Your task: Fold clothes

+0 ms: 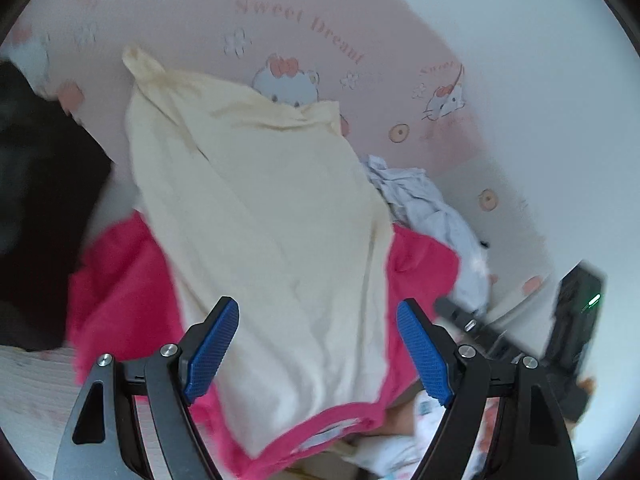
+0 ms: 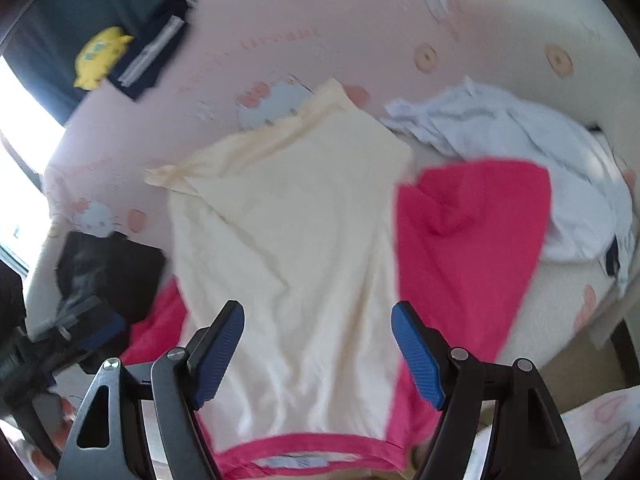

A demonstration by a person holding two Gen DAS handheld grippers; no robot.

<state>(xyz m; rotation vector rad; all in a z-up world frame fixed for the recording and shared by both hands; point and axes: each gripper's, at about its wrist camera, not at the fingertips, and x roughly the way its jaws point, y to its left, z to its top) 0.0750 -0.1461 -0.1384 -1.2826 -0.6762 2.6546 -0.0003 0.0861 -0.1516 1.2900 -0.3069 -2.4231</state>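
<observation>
A cream garment (image 1: 264, 216) lies lengthwise on top of a bright pink garment (image 1: 120, 288) on a pink cartoon-print bed sheet (image 1: 360, 12). My left gripper (image 1: 318, 344) stands open above the near end of the cream garment, with nothing between its blue pads (image 1: 212, 352). In the right wrist view the same cream garment (image 2: 296, 240) covers the pink garment (image 2: 472, 248), whose collar shows at the bottom. My right gripper (image 2: 318, 348) is open too, hovering over the cream cloth. The right gripper's body (image 1: 576, 320) shows at the right of the left wrist view.
A crumpled white garment (image 2: 520, 152) lies at the right of the pile. A black garment (image 1: 36, 208) sits at the left. A folded dark garment (image 2: 152, 56) and a yellow soft toy (image 2: 100, 60) rest at the far left of the bed.
</observation>
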